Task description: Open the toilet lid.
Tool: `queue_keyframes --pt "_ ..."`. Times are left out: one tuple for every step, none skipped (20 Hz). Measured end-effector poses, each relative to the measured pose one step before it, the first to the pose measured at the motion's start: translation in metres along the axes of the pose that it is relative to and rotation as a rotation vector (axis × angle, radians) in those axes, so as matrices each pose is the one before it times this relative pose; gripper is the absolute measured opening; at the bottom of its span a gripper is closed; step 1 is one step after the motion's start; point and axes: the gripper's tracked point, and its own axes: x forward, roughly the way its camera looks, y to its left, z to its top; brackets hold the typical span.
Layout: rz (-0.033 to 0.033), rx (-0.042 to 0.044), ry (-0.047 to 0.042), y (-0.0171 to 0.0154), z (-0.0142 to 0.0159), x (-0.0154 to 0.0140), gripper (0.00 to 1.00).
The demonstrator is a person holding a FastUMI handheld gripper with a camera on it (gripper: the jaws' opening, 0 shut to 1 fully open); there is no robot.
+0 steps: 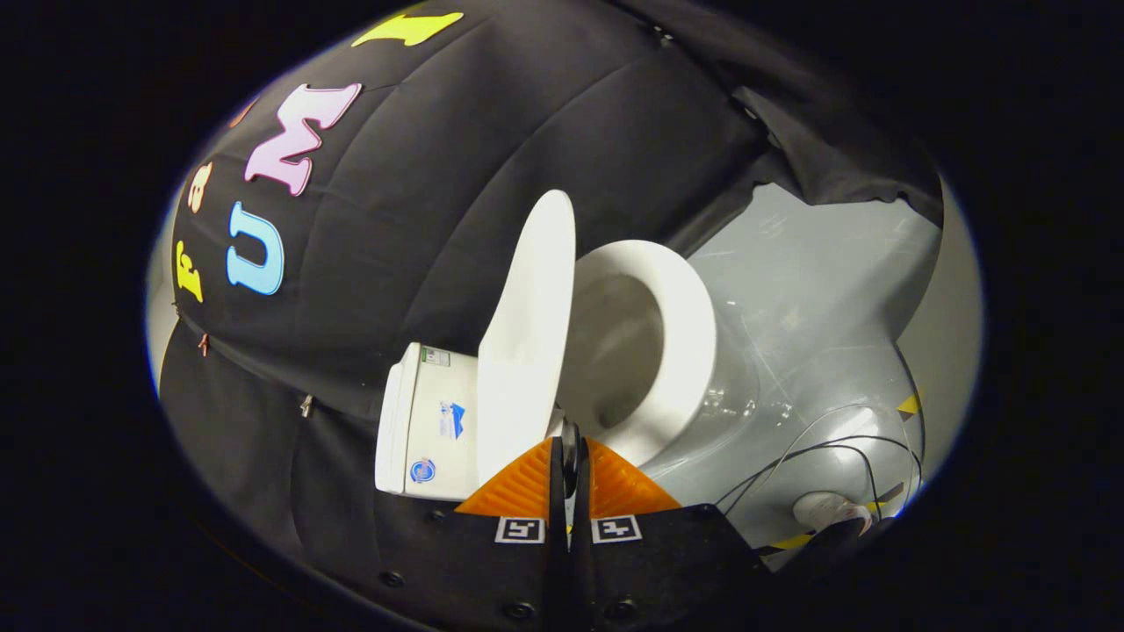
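**Toilet with lid raised, jaws pressed together below it**

1. Booth wall (457, 219): black cloth, quilted in panels, hanging behind and beside the toilet; one corner droops loose over the floor beyond the bowl.

2. Floor (817, 290): pale grey, glossy, scuffed, running from the base of the toilet out past the bowl. Short yellow and black tape marks lie on it, well apart from the toilet.

3. Toilet (702, 395): white ceramic, seen tilted in the gripper view, just beyond the jaws.
   - Tank (430, 421): boxy, against the cloth wall, with small stickers on its side face.
   - Lid (527, 333): white, raised on edge, standing between the tank and the bowl, close to or leaning on the tank.
   - Seat (685, 351): white oval ring, down on the bowl, its opening uncovered.

4. Gripper (570, 456): both jaws pressed together with a thin slit between them, pinching nothing. Their tips sit just below the lower end of the lid, near the hinge; whether they touch it cannot be told.

5. Cables (825, 448): thin, dark and white, looping across the floor beside the toilet base.

6. Shoe (825, 509): light-coloured, a person's, on the floor beside the cables.
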Motion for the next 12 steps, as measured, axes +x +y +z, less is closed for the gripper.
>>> queue_keyframes --pt "0.00007 -0.02572 0.00296 0.00942 -0.00158 -0.00174 0.05" --pt "-0.0015 -0.02121 -0.00103 0.01111 0.00005 -0.00106 0.05" --pt "-0.00276 -0.02109 0.00144 0.01059 0.00114 -0.00166 0.05" --pt "-0.00335 -0.01906 -0.00133 0.01113 0.00114 -0.00148 0.05" --pt "-0.00559 -0.02209 0.0051 0.01018 -0.00102 -0.00054 0.05" --pt "-0.00922 -0.01557 -0.00133 0.01078 0.00193 -0.00089 0.05" --pt "-0.0138 -0.02091 0.00872 0.00789 -0.00003 0.00034 0.05" --pt "-0.01407 -0.01657 0.00629 0.00829 0.00088 0.00041 0.05" --pt "-0.01932 -0.02027 0.00501 0.00821 0.00043 -0.00182 0.05" --pt "-0.01326 -0.02259 0.00468 0.00678 0.00032 0.00008 0.05" --pt "-0.01493 -0.02422 0.00052 0.00572 -0.00174 -0.00256 0.05" --pt "-0.01202 -0.02084 -0.00057 0.00742 0.00205 -0.0003 0.05"
